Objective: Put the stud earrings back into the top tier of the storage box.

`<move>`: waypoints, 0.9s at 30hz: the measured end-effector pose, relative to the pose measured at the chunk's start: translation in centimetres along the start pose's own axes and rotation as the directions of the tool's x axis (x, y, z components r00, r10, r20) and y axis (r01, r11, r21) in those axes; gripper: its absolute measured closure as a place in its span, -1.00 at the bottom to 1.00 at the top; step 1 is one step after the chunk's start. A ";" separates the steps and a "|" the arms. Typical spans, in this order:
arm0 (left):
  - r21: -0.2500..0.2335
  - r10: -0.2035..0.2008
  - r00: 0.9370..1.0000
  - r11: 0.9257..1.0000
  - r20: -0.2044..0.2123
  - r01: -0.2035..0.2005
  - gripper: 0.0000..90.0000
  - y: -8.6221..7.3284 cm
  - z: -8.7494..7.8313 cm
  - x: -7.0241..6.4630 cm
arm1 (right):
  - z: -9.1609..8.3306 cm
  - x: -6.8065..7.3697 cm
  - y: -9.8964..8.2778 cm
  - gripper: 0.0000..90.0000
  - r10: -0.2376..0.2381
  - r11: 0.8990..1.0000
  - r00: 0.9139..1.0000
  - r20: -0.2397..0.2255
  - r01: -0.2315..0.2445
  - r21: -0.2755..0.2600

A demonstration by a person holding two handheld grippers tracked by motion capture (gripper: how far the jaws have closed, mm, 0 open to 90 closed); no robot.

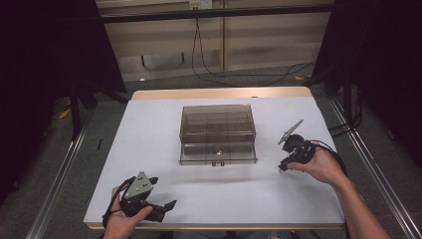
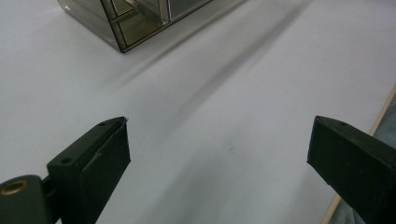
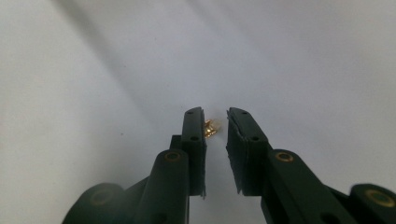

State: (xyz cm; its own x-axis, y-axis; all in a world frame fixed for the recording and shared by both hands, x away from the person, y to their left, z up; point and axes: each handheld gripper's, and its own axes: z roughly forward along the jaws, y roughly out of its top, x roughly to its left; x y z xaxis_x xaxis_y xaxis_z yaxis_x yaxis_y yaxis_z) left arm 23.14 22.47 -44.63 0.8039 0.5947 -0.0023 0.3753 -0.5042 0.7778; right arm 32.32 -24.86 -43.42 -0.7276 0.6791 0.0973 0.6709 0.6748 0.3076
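White worktop (image 1: 149, 149), wood edge at far side, dark floor and cables beyond. Smoky clear compartment box (image 1: 217, 133) sits mid-worktop, small brass bit visible in its front row. Left tongs (image 1: 161, 206) near front-left edge, jaws spread wide, holding nothing; left gripper view catches only the box's corner (image 2: 123, 23) and bare surface ahead. Right tongs (image 1: 283, 167) tipped down onto worktop right of box, well apart from it. Right gripper view adds a tiny brass part (image 3: 211, 128) between jaws, narrow gap, touching the left jaw; grip not closed.
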 end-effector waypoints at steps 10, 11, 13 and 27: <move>0.001 0.002 1.000 1.000 0.001 -0.002 -0.87 0.0 0.1 0.0 | 1.1 0.0 0.4 0.74 -0.026 0.999 1.000 0.011 0.026 0.046; 0.005 0.007 1.000 1.000 -0.004 -0.007 -0.87 0.1 0.0 0.0 | 1.1 0.1 0.4 0.74 -0.029 0.998 0.999 0.013 0.028 0.050; 0.002 0.007 1.000 1.000 0.003 -0.007 -0.87 0.1 0.0 0.0 | 1.2 0.3 0.4 0.75 -0.020 0.998 1.000 0.017 0.019 0.063; -0.004 0.001 1.000 1.000 0.006 -0.001 -0.87 0.0 0.0 0.0 | 1.5 0.4 0.4 0.92 -0.034 0.997 0.999 0.017 0.033 0.071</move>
State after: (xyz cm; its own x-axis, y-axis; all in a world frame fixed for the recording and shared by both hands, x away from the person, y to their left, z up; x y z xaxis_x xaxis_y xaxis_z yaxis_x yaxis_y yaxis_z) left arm 23.13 22.42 -44.60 0.8071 0.5904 -0.0048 0.3722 -0.5025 0.7803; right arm 32.49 -23.87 -44.67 -0.7476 0.6605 0.0704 0.6550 0.7156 0.2426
